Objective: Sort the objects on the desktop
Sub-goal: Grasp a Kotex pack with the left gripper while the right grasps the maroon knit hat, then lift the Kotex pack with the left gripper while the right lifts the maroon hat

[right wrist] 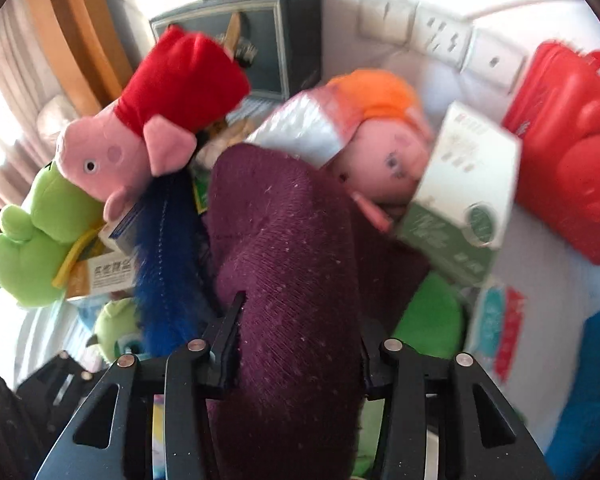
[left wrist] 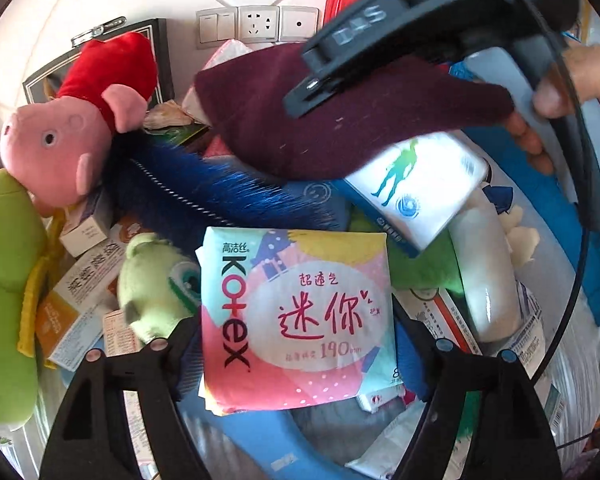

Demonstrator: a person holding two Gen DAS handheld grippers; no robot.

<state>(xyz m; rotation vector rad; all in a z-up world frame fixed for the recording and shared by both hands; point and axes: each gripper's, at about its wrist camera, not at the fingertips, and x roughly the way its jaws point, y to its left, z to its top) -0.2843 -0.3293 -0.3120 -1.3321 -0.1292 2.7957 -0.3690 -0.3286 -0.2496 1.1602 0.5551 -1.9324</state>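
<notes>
Pinched mid-length in the right gripper [right wrist: 296, 354] above the cluttered worktop: a maroon knit sock [right wrist: 284, 248], long axis running away from the jaws, while left gripper [left wrist: 300, 354], jaws spread and empty, straddles a Kotex pack [left wrist: 300, 316] below.

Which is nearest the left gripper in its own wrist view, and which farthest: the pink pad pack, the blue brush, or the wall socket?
From the left gripper:
1. Pink pad pack, between the open fingers, low in the middle.
2. Blue brush, beyond the pack, lying across the pile toward the upper left.
3. Wall socket, on the wall behind the pile, top centre.
</notes>
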